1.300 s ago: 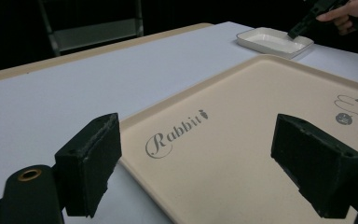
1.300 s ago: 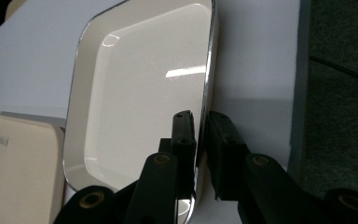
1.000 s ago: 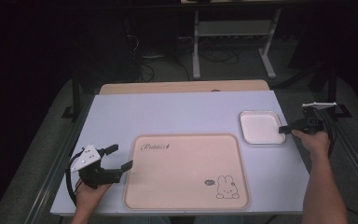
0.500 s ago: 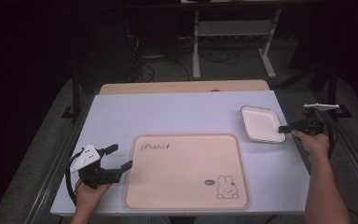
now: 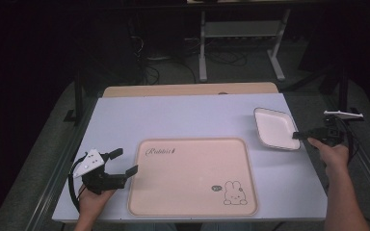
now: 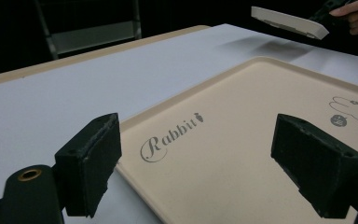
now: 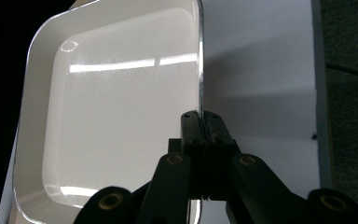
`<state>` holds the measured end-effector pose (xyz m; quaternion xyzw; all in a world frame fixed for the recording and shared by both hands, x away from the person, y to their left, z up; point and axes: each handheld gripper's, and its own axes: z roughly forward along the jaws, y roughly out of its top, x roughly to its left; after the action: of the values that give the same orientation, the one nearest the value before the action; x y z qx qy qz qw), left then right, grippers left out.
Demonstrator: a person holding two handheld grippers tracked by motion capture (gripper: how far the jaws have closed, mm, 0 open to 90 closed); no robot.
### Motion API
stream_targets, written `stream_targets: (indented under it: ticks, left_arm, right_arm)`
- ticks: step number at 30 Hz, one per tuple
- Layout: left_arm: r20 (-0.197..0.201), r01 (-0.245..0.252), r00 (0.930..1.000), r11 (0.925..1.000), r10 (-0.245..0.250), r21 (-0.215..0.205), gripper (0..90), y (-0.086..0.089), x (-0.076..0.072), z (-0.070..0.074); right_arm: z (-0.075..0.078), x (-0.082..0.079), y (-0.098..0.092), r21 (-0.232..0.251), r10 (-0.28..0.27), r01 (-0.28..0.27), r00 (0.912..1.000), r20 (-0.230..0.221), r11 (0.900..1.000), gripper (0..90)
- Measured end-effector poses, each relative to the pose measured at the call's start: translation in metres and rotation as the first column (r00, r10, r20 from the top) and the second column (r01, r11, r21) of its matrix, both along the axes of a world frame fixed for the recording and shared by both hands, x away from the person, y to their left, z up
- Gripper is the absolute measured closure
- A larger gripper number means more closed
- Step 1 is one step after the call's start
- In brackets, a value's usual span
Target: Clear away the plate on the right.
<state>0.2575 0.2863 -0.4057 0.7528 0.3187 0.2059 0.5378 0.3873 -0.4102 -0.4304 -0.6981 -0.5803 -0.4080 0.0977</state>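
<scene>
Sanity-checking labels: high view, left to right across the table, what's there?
Left hand-held gripper, jaws open → beige rabbit tray → white dish → right hand-held gripper, shut on the dish's right rim.

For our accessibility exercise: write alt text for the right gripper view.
The right gripper has its black jaws shut on the rim of a white dish, seen close up and tilted. Behind it lies the pale table.

White square dish (image 5: pixel 273 127), tilted above table
</scene>
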Motion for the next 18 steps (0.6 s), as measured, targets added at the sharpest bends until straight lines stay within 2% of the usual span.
stream_targets:
  ticks: [6,14,18]
  left_arm:
    - [0.003,0.000,1.0000,1.0000,0.000,0.001,15.4,0.000,-0.001,0.001]
    - [0.005,0.002,1.0000,1.0000,-0.002,-0.001,15.4,-0.001,-0.001,0.001]
    - [0.009,-0.001,1.0000,1.0000,0.001,0.000,15.4,0.001,-0.002,0.002]
  right_arm:
    - [0.002,-0.011,-0.002,0.027,-0.026,0.026,0.9995,0.016,0.999,88.6]
    - [0.010,-0.023,0.004,0.047,-0.009,0.007,0.9996,0.027,0.999,88.6]
    - [0.012,-0.032,0.005,0.084,-0.010,0.006,0.9988,0.048,0.996,88.5]
